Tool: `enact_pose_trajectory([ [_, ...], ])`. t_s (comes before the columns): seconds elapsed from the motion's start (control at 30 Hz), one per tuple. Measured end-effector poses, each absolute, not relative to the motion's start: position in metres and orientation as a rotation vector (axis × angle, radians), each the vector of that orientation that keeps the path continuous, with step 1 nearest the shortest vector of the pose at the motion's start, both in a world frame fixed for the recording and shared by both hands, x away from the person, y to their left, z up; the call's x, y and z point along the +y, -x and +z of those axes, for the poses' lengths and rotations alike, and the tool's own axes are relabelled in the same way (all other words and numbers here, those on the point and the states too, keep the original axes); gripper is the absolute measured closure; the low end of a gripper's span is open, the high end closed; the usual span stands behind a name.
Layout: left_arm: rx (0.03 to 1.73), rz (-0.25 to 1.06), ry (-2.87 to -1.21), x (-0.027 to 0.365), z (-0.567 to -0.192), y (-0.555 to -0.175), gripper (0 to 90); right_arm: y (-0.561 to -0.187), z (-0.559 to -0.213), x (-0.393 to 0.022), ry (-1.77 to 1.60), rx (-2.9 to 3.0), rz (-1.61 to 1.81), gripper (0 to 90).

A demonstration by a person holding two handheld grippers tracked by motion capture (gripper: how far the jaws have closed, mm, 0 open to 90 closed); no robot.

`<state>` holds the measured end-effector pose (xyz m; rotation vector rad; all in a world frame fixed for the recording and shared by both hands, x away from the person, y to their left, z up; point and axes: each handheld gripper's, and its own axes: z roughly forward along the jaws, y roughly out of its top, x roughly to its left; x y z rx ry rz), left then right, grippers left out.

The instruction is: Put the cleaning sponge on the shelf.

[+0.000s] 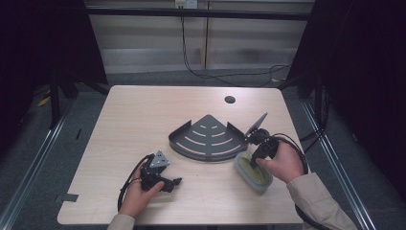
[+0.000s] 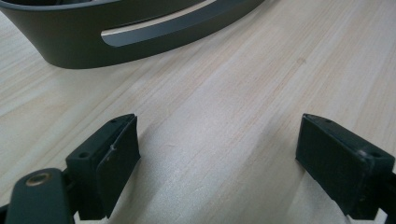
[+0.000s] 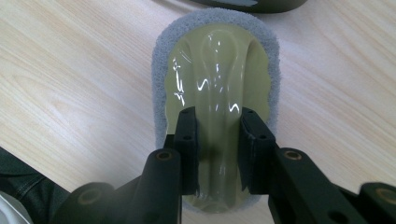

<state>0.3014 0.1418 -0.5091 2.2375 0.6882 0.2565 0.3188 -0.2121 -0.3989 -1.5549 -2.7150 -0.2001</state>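
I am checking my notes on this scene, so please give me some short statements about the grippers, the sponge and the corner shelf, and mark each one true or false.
1. The right gripper is shut on the raised handle of the sponge. True.
2. The left gripper holds the corner shelf. False: its jaws stand wide open over bare table, with nothing between them.
3. The sponge lies inside the corner shelf. False: it lies on the table beside the shelf, on the side nearer the person.
4. The sponge has a grey pad under a glossy yellow-green top. True.
5. The corner shelf is dark and fan-shaped, with curved slots in its floor. True.
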Motion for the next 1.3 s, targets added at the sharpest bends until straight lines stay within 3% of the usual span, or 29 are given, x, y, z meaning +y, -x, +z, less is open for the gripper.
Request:
enact_pose_trajectory([
  [1.3, 0.687, 0.254, -2.241, 0.142, -0.509, -0.301, 12.8, -0.339, -0.353, -0.219, 1.561, -2.741, -0.251, 71.7],
])
